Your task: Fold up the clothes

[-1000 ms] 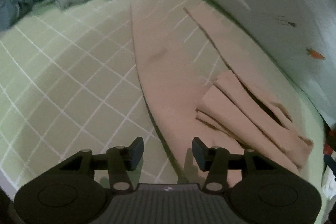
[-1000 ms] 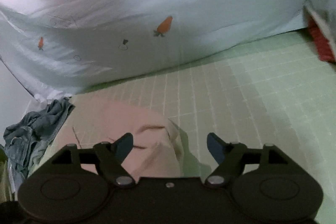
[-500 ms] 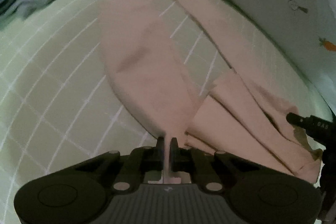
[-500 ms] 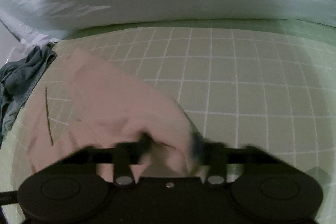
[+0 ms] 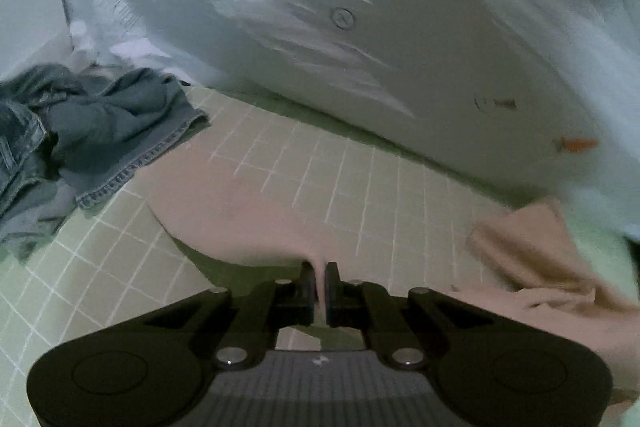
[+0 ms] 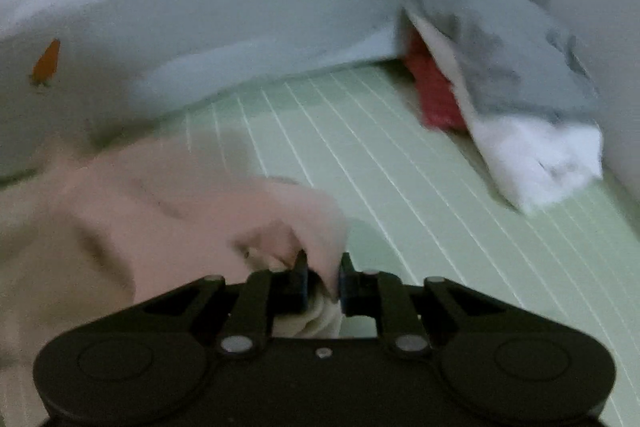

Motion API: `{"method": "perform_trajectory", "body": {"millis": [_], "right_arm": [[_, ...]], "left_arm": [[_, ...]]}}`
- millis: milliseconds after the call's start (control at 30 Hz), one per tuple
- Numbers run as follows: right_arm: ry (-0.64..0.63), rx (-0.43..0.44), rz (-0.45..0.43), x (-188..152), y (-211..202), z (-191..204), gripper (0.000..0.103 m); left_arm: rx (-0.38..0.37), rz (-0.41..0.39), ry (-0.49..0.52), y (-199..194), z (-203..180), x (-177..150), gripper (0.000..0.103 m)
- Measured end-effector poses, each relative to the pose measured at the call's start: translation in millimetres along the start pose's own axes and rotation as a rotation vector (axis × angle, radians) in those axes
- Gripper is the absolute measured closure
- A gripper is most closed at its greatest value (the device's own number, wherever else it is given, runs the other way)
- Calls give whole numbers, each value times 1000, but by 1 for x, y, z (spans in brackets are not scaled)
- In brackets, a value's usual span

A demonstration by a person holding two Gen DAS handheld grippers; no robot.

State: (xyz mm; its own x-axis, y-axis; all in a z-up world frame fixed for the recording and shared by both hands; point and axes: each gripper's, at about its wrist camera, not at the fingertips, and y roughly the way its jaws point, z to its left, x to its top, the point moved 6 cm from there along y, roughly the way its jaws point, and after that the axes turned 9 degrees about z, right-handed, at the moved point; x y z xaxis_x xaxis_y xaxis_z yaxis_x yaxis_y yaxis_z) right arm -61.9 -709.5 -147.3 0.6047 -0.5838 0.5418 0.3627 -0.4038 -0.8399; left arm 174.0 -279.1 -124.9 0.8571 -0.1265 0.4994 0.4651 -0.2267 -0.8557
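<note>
Pink garment (image 5: 256,223) in both tools' grip

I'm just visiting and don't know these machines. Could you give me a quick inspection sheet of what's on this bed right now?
Surface: green sheet with a white grid.
Job's things: pink garment, lifted at two edges.
Clutter: blue denim pile; grey-and-white cloth over something red.
Grippers: left gripper shut on the pink garment; right gripper shut on a bunched fold of it.
Cables: nothing seen.
Surroundings: pale blue carrot-print bedding behind.
</note>
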Motion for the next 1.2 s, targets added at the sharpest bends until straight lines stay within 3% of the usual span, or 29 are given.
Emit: {"method": "perform_trajectory", "body": {"millis": [100, 167, 267, 333, 433, 700, 833, 1067, 1200], "right_arm": [[-25, 35, 76, -45, -6, -3, 86], [-2, 52, 87, -59, -13, -5, 81], [33, 65, 65, -61, -27, -4, 65], [52, 74, 14, -51, -39, 1, 42], [44, 102, -52, -29, -46, 10, 27], [-38, 178, -9, 5, -12, 52, 26], [-50, 176, 23, 8, 3, 57, 26], [-18, 108, 66, -3, 12, 41, 23], [84, 80, 100, -12, 17, 19, 23]], "left_arm": [[55, 60, -19, 8, 9, -20, 96], [79, 108, -61, 9, 22, -34, 88], [87, 96, -70, -5, 28, -44, 76], [89, 74, -62, -16, 26, -45, 63], [65, 54, -46, -21, 12, -40, 48], [-96, 77, 109, 4, -68, -10, 41], [-47, 123, 185, 24, -84, -13, 38], [56, 211, -1, 34, -19, -34, 32], [39, 225, -137, 32, 9, -44, 31]]}}
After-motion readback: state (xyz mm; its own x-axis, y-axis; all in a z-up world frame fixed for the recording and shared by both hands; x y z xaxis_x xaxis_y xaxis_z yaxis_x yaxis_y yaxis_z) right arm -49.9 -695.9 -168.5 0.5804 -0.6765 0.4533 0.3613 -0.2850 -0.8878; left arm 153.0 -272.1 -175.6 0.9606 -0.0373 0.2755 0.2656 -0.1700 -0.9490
